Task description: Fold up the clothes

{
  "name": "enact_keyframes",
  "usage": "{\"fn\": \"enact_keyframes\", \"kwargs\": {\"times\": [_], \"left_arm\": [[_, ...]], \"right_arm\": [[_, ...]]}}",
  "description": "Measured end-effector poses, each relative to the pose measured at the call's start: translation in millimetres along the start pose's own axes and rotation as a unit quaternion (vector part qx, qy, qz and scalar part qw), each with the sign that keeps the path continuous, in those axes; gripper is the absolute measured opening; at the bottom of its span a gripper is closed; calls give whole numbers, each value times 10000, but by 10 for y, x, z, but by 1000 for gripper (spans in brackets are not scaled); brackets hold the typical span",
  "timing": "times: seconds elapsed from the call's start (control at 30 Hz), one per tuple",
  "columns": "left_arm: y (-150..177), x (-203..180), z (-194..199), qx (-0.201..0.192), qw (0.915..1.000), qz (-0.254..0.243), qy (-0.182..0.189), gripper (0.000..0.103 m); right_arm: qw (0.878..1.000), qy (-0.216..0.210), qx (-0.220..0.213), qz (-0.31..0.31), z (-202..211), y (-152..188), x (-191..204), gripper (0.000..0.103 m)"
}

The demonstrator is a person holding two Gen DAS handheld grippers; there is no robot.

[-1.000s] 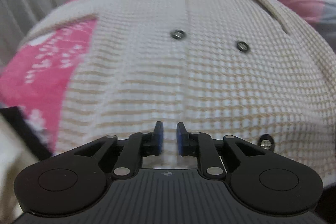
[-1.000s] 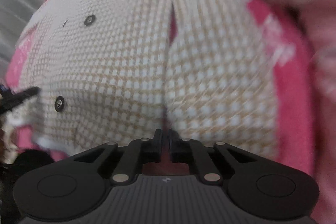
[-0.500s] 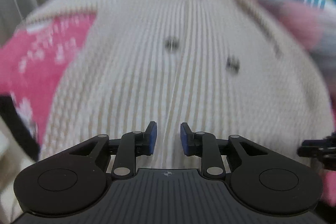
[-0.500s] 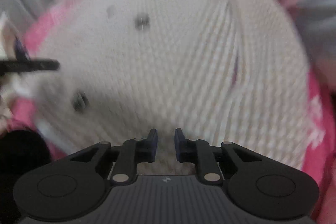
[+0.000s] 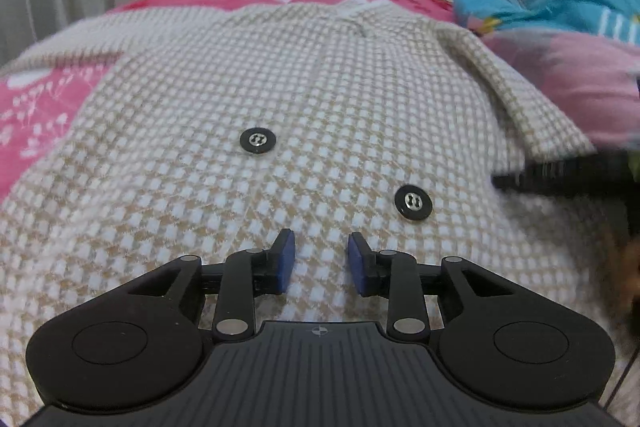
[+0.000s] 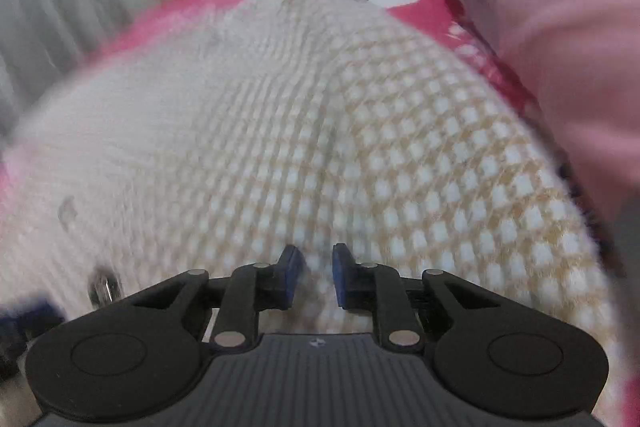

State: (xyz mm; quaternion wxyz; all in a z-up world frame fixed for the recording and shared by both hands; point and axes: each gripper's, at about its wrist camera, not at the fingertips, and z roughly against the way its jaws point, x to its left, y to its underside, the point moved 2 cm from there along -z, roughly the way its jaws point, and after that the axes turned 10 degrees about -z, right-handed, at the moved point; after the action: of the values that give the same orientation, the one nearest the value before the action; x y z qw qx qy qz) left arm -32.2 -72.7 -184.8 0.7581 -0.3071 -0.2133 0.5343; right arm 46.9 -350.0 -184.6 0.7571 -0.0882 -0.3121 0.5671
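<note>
Beige-and-white checked jacket (image 5: 304, 99) lies flat on the pink floral bedspread (image 5: 44, 107), its long axis running six to twelve o'clock with the collar (image 5: 360, 9) up at twelve and two black buttons (image 5: 258, 141) in the middle. Left gripper (image 5: 321, 263) sits low at six, jaws just opening, a modest gap, nothing between them, cloth beneath. Right gripper (image 6: 316, 277) likewise has just parted a little, empty, over the blurred weave.
</note>
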Motion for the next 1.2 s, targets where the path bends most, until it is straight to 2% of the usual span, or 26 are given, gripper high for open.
{"fn": "enact_keyframes", "kwargs": {"times": [0.07,0.13,0.23,0.3,0.43,0.53,0.6,0.63,0.73,0.77,0.8,0.87,0.97,1.0,1.1,1.2], "left_arm": [[35,-2,11,-68,10000,-35,-23,31],[45,-4,12,-106,9999,-14,-41,32],[29,-10,20,-129,9999,-25,-69,34],[32,-3,19,-141,9999,-40,-73,34],[13,52,22,-119,9999,59,-16,34],[-57,196,128,-36,9995,299,68,34],[-147,454,272,-86,9970,759,145,35],[-195,656,358,-123,9930,1153,235,35],[-235,1269,650,-180,9750,2186,354,36],[-232,1447,763,-203,9706,2377,305,36],[-216,1581,886,-229,9696,2426,209,36],[-158,1770,1118,-237,9709,2383,53,36],[-5,1857,1318,-27,9745,2242,26,37],[49,1846,1343,64,9757,2189,45,37],[199,1747,1344,344,9793,1989,138,37],[333,1628,1257,645,9809,1813,296,37]], "right_arm": [[9999,79,-44,-52,179,-76,-24,20],[9992,166,-348,134,590,-75,-22,29],[9949,360,-531,774,1209,184,-21,42],[9875,498,-388,1447,1541,499,11,43],[9569,609,243,2828,1836,1251,106,63],[9312,700,572,3532,1844,1689,165,68],[9087,832,656,4038,1792,1922,182,69],[8981,900,673,4252,1747,2012,182,73],[8857,1068,713,4462,1587,2117,127,74],[8864,1099,717,4439,1537,2112,99,74],[8917,1102,706,4333,1521,2078,84,74],[9043,1093,670,4073,1531,2002,78,68],[9268,1198,527,3519,1602,1887,42,36],[9339,1257,472,3313,1637,1853,24,16],[9574,1317,193,2563,1780,1691,-43,12],[9752,1285,47,1801,1860,1540,-146,12]]}}
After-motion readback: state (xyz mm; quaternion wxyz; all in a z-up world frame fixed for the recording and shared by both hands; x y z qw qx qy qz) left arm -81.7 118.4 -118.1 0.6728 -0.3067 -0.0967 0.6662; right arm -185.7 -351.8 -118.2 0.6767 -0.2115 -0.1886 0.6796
